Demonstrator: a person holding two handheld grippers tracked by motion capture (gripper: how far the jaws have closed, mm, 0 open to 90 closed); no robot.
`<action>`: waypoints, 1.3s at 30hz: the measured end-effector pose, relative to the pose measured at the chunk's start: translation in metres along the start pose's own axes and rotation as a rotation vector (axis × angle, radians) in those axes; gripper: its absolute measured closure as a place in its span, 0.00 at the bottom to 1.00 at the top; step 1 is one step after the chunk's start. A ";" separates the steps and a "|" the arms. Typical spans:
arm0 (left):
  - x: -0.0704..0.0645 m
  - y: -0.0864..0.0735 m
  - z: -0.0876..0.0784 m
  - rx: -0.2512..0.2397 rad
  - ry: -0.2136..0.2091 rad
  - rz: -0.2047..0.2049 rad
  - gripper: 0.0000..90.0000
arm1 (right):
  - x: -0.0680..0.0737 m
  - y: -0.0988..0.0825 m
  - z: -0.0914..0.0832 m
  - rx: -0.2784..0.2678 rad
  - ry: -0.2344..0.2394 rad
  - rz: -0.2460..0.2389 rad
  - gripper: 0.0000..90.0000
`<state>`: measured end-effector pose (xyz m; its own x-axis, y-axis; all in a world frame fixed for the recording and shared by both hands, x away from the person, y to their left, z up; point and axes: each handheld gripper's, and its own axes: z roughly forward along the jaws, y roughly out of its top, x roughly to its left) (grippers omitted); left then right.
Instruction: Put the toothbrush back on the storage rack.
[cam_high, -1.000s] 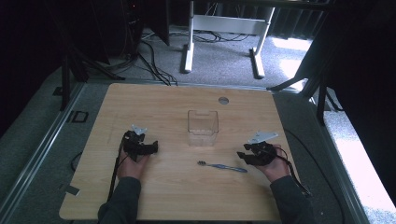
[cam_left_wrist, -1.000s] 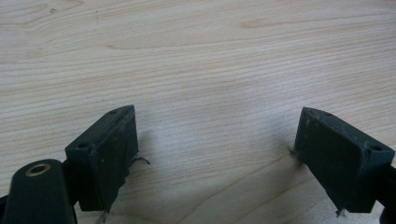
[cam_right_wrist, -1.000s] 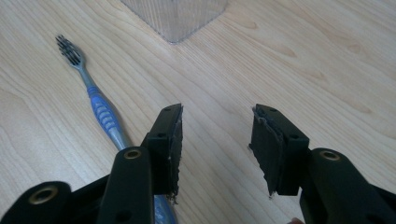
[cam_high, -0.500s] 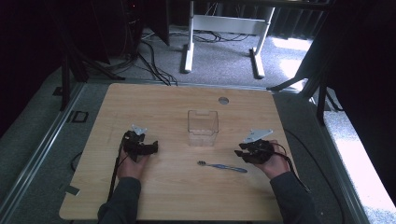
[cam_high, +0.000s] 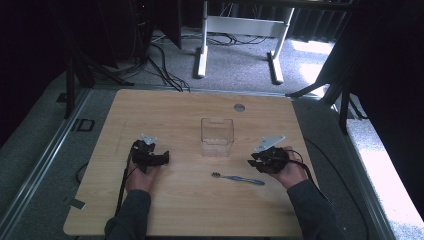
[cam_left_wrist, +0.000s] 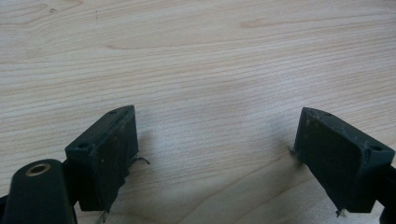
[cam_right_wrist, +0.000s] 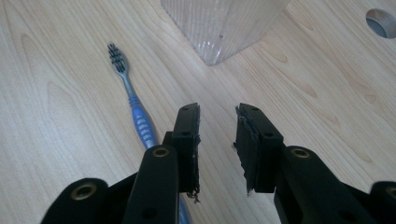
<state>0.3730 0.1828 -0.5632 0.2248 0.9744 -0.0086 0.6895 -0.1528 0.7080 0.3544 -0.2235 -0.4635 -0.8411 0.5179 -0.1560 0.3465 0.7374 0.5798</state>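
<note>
A blue toothbrush (cam_high: 237, 178) lies flat on the wooden table (cam_high: 185, 210), bristle head to the left, in front of a clear plastic cup (cam_high: 217, 136) that stands upright. My right gripper (cam_high: 252, 161) rests just right of the toothbrush handle. In the right gripper view the toothbrush (cam_right_wrist: 135, 112) runs past the left jaw of my right gripper (cam_right_wrist: 217, 116); the jaws stand a narrow gap apart with nothing between them, and the cup (cam_right_wrist: 219, 23) is ahead. My left gripper (cam_high: 165, 159) sits on the table's left half. Seen in its own view, the left gripper (cam_left_wrist: 217, 140) is wide open over bare wood.
A round cable hole (cam_high: 239, 107) sits in the table behind the cup and appears as the hole (cam_right_wrist: 383, 21) in the right gripper view. Beyond the far edge are a white desk frame (cam_high: 237, 30) and floor cables (cam_high: 160, 65). Dark stands flank the table.
My right gripper has shifted a little to the left, closer to the toothbrush. The left gripper, toothbrush and cup have stayed where they were.
</note>
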 end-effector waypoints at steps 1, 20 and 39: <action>0.000 0.000 0.000 0.000 0.000 0.000 0.16 | 0.001 0.001 -0.001 0.004 0.003 0.002 0.77; 0.000 0.000 0.000 0.000 0.000 0.000 0.15 | 0.006 0.022 0.001 0.033 0.046 -0.074 0.84; 0.000 0.000 0.000 0.000 0.000 0.000 0.16 | 0.012 0.035 0.010 0.097 0.079 -0.130 0.86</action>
<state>0.3730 0.1828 -0.5632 0.2249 0.9744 -0.0088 0.6895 -0.1527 0.7080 0.3606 -0.1872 -0.4527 -0.9103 0.3822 -0.1591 0.2677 0.8366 0.4779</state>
